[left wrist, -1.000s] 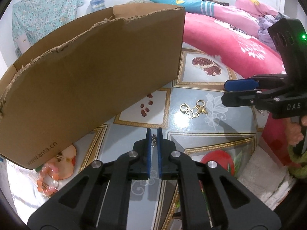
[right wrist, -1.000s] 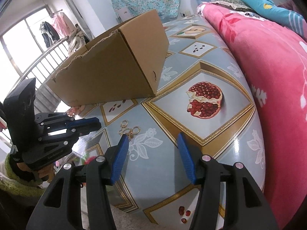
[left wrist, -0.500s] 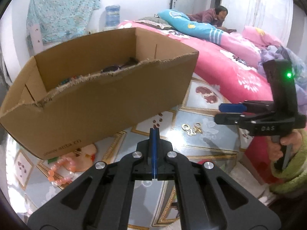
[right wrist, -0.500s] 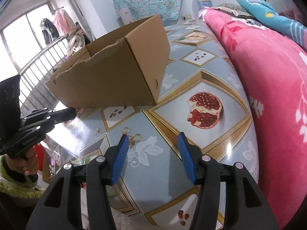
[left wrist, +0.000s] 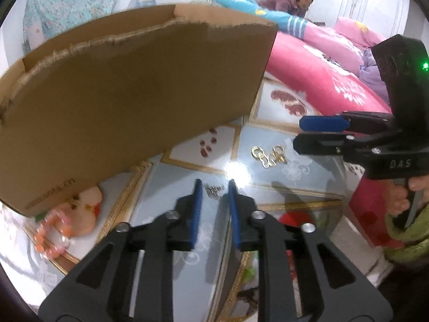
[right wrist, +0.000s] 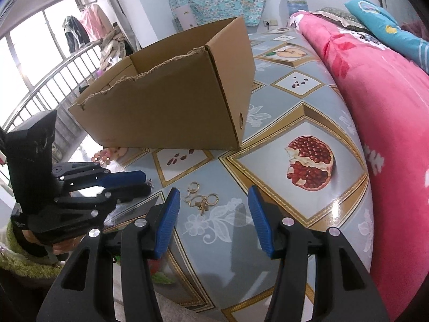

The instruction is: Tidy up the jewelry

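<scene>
A small silver earring [left wrist: 213, 189] lies on the table just ahead of my left gripper [left wrist: 214, 187], which is open around it and low over the table. Gold earrings [left wrist: 268, 155] lie further right; they also show in the right wrist view [right wrist: 201, 198]. My right gripper [right wrist: 211, 198] is open and empty, hovering just short of them. The left gripper also shows in the right wrist view [right wrist: 134, 181]. A pink bead bracelet [left wrist: 52, 232] lies at the left by the cardboard box [left wrist: 128, 91].
The open cardboard box [right wrist: 174, 107] stands at the back of the fruit-patterned table [right wrist: 308, 134]. A pink quilted bed [right wrist: 388, 107] runs along the table's right side. A person lies on the bed far back [left wrist: 292, 2]. The table's front edge is close below both grippers.
My left gripper was shut and raised above the box half a second ago; now it is low over the table with its jaws open around the silver earring. The right gripper moved slightly closer to the gold earrings.
</scene>
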Available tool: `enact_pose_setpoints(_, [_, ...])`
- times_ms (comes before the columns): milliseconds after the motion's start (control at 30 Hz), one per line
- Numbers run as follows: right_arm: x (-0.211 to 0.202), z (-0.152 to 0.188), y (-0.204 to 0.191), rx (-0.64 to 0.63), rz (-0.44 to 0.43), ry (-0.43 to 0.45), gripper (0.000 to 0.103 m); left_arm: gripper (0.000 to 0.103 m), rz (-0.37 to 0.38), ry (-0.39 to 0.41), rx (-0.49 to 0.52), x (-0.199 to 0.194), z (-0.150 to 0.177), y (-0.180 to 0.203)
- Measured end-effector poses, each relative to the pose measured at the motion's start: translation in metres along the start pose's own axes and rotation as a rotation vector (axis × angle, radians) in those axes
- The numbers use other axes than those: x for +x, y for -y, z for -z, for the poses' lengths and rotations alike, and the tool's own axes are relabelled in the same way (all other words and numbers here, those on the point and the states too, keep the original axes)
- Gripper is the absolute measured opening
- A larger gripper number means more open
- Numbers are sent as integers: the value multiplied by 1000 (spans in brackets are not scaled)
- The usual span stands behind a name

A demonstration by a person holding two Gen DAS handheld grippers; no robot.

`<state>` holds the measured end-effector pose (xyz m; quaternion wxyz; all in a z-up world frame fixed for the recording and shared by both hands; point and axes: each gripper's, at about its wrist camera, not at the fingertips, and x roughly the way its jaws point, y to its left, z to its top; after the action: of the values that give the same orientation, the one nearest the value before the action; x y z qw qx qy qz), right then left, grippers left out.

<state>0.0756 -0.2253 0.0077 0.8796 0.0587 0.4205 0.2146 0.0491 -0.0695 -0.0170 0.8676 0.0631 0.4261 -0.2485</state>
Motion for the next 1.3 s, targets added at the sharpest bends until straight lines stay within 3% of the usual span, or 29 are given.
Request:
enact_pose_setpoints(67, [0,0,1,1,1,1,52,1,-2,-10,12,3,-2,2])
enact_pose_setpoints(267, [-2,1,3,12,0,10,52,0,2,-8,21,3,-5,3])
enact_pose_setpoints(633, [-9,1,-1,-6,-7,35,52,0,-26,116,-74,-44,-13,-23])
enact_pose_setpoints(967, [2,-3,-30,-145,20,14,52,0,-14,114,-98,-43,-7,-27])
enact_pose_setpoints(1300, [30,-9,-51,-263,87,-64,25,0,9,103,-107,-31,-3,-28])
